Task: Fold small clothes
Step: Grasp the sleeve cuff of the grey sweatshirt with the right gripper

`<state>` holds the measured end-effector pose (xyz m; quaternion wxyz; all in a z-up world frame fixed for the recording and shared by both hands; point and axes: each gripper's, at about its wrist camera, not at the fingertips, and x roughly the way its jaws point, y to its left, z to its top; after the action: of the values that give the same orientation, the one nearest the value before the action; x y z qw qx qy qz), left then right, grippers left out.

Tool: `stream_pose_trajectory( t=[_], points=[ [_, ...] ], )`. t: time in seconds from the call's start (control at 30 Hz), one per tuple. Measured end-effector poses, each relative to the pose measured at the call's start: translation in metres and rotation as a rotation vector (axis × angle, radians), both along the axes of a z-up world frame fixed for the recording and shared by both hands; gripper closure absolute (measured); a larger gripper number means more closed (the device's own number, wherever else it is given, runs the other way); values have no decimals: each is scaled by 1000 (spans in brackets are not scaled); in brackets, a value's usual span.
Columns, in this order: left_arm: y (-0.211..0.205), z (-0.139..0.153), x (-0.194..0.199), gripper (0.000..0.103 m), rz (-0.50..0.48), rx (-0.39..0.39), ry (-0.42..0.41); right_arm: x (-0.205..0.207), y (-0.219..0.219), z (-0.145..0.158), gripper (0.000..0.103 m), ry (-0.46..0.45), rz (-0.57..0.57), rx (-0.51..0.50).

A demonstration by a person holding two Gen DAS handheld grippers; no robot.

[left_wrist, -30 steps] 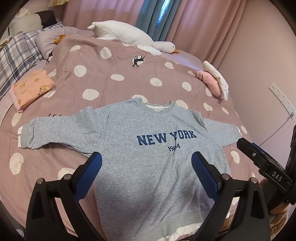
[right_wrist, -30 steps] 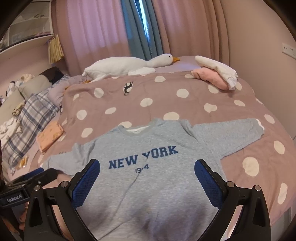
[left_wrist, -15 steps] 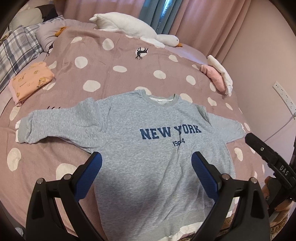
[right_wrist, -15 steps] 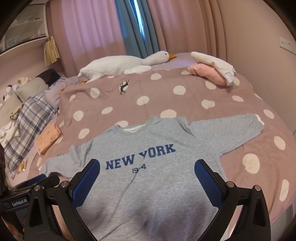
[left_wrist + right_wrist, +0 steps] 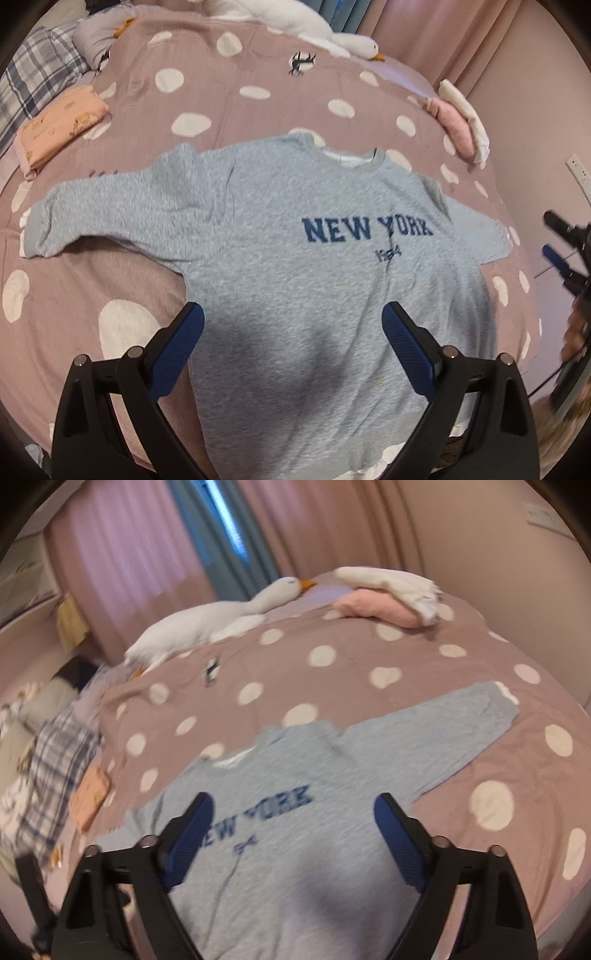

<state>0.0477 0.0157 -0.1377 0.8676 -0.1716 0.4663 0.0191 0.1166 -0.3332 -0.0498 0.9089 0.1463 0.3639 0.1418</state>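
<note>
A grey sweatshirt [image 5: 295,251] with blue "NEW YORK" lettering lies flat and face up on the bed, both sleeves spread out; it also shows in the right wrist view [image 5: 303,842]. My left gripper [image 5: 291,321] is open and empty, hovering over the sweatshirt's lower body. My right gripper [image 5: 293,808] is open and empty, above the chest lettering. The right gripper also shows at the right edge of the left wrist view [image 5: 565,258].
The pink polka-dot bedspread [image 5: 229,85] covers the bed. A folded orange garment [image 5: 59,125] lies at far left. A folded pink and white pile [image 5: 461,122] sits at far right. A white goose plush [image 5: 210,624] lies at the back, a plaid pillow [image 5: 55,768] at left.
Both grippers have moved forward and lower over the sweatshirt, so it looms larger. The right wrist view has tilted and blurred. Both stay open.
</note>
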Motion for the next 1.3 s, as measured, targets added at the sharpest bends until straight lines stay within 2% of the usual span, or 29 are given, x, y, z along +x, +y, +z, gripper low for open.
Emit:
stream_pose_trajectory(
  t=[0.07,0.1,0.23,0.27,0.43,0.57,0.7,0.87,0.97,1.0,1.03,1.07,1.17,1.23,1.3],
  points=[
    [1,-10,4,10,-2,-10,33,14,-25,1,19,14,-58,5],
    [1,-14,5,13,-2,-14,43,20,-36,1,27,21,-83,12],
    [0,-33,15,24,-12,-45,104,52,-104,-15,41,105,-216,119],
    [0,-37,17,25,-15,-62,117,57,-115,-19,47,119,-247,132],
    [-5,-54,27,30,-26,-98,173,93,-180,-64,51,225,-441,165],
    [-7,-60,33,30,-21,-88,185,116,-213,-102,52,286,-525,202],
    [-6,-62,38,30,-13,-88,189,134,-231,-134,52,342,-552,342],
    [-4,-63,44,30,1,-100,188,159,-228,-149,52,316,-548,372],
    [-6,-63,47,30,8,-103,186,173,-227,-153,68,288,-544,366],
    [-7,-63,50,30,7,-104,184,172,-223,-148,80,278,-550,333],
    [-7,-61,51,30,4,-107,182,172,-224,-146,87,262,-551,322],
    [-7,-59,52,30,1,-111,178,171,-228,-142,87,243,-553,326],
    [-6,-52,52,30,-2,-124,152,150,-251,-126,88,141,-572,428],
    [-5,-48,52,30,1,-123,136,141,-263,-120,88,126,-601,421],
    [-3,-44,52,30,5,-122,123,139,-263,-118,88,150,-607,373]
  ],
)
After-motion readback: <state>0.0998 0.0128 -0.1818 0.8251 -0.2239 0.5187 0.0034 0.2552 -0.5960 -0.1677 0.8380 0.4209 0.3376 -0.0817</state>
